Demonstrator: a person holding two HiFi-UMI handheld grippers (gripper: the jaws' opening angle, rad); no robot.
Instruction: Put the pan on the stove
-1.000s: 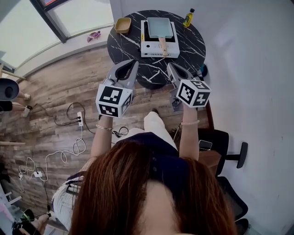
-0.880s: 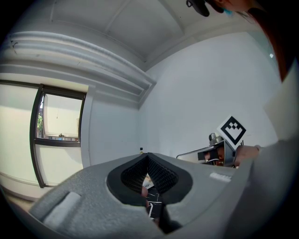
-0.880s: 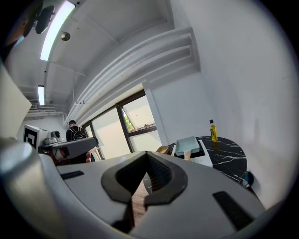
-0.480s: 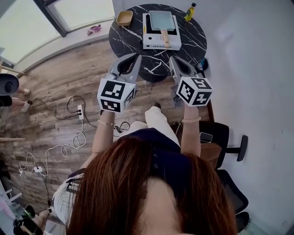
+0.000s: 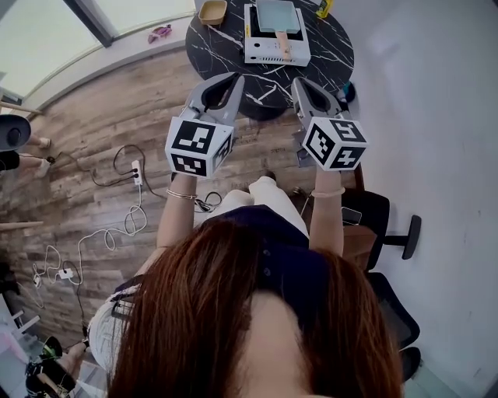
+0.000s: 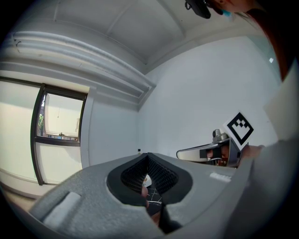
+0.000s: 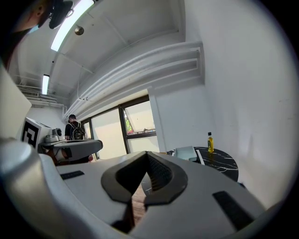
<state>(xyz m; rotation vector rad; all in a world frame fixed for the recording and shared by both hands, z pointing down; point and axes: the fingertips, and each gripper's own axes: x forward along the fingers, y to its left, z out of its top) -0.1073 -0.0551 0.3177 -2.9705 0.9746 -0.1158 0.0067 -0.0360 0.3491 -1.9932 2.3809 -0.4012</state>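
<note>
A square grey pan with a wooden handle sits on the white portable stove, which stands on the round black marble table at the top of the head view. My left gripper and right gripper are held side by side in the air short of the table's near edge. Both are shut with nothing between the jaws. In the right gripper view my right gripper points level towards the table, with the pan far ahead. The left gripper faces a white wall.
A yellow bowl and a yellow bottle stand on the table beside the stove. Cables and a power strip lie on the wooden floor at left. A black office chair stands at right by the white wall. A person stands far off by the windows.
Both grippers have risen a little and moved towards the table. The table with stove and pan has slid towards the top edge of the head view. Both stay shut.
</note>
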